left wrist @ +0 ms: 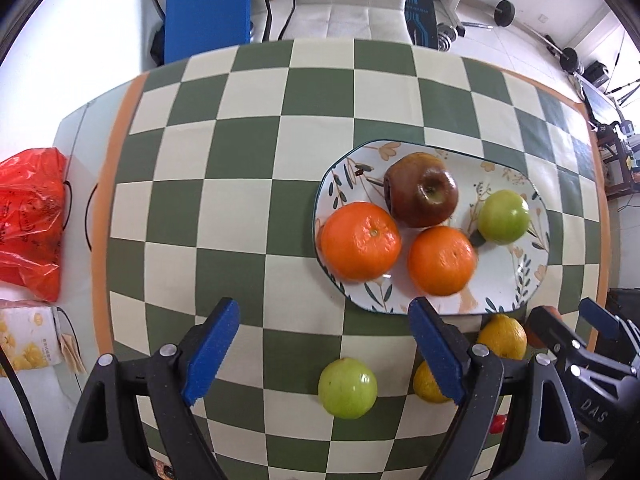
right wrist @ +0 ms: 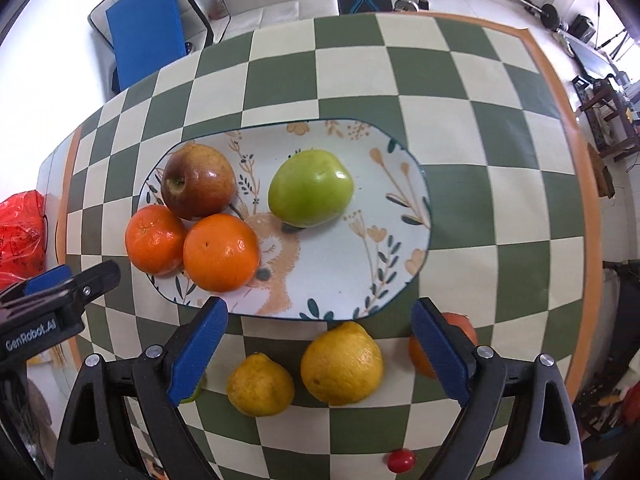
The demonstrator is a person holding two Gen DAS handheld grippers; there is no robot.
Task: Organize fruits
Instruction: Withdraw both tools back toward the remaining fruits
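Observation:
A floral oval plate [left wrist: 516, 280] [right wrist: 344, 276] on the checkered cloth holds a dark red apple [left wrist: 422, 190] [right wrist: 198, 184], two oranges [left wrist: 360, 242] [left wrist: 442, 260] [right wrist: 154, 239] [right wrist: 221, 253] and a green apple [left wrist: 503, 217] [right wrist: 310, 188]. In front of the plate lie a second green apple [left wrist: 347, 388], two lemons [right wrist: 260, 385] [right wrist: 341, 363] [left wrist: 503, 336] and an orange [right wrist: 424, 354] partly behind my right finger. My left gripper [left wrist: 326, 350] is open and empty above the loose green apple. My right gripper [right wrist: 320, 350] is open and empty above the lemons.
A small red fruit [right wrist: 401, 461] lies near the table's front edge. A red plastic bag [left wrist: 32, 220] and a yellow-printed box [left wrist: 30, 346] sit left of the cloth. A white sofa with a blue cushion [left wrist: 208, 8] stands beyond the table.

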